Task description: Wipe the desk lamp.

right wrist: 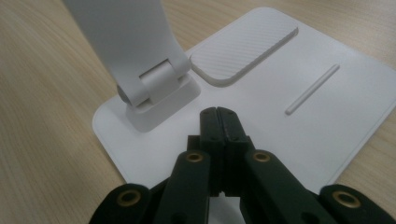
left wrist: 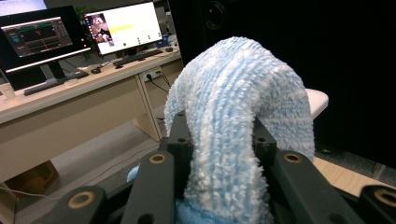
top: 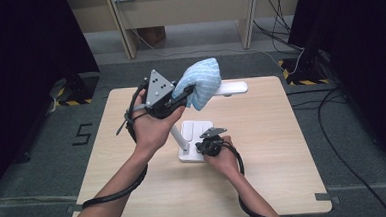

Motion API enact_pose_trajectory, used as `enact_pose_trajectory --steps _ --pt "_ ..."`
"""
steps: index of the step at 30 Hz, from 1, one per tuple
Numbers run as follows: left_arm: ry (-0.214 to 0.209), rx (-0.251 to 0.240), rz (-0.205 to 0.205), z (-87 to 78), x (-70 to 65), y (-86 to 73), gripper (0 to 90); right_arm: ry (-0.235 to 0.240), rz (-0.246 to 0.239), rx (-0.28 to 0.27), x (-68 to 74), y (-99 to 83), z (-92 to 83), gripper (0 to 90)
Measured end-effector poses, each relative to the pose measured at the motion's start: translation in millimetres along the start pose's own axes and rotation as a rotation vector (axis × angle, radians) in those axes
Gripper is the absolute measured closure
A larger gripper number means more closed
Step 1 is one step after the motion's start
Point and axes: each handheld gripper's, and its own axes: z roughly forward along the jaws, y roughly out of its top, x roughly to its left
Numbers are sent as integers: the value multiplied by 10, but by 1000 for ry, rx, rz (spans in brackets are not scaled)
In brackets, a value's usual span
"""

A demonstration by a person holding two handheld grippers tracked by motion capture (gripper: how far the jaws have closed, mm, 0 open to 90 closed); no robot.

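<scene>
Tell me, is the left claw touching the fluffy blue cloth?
Touching. In the left gripper view the left claw is squeezed shut on the blue cloth, its black jaws pressing both sides.

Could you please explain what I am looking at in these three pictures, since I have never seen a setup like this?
There is no robot here: a person stands at a wooden table and holds a hand-operated gripper in each hand. The high view is from a fixed camera above, looking down on the table. The other two come from small cameras mounted on the grippers, looking along their black jaws.

On the table stands a white desk lamp with a flat base, a hinged arm and a long head. The left gripper, raised above the table, is shut on a fluffy blue cloth, held near the lamp's head. The right gripper has its jaws closed on nothing and its tips sit on or just above the lamp's base, near the hinge. Desks with monitors stand in the background.
</scene>
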Motion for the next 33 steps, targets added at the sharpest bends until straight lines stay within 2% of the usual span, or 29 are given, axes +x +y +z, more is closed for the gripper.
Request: enact_pose_trajectory --steps 33 --pt "-9 2 1 130 -132 41 694 0 2 -2 -4 -5 -1 900"
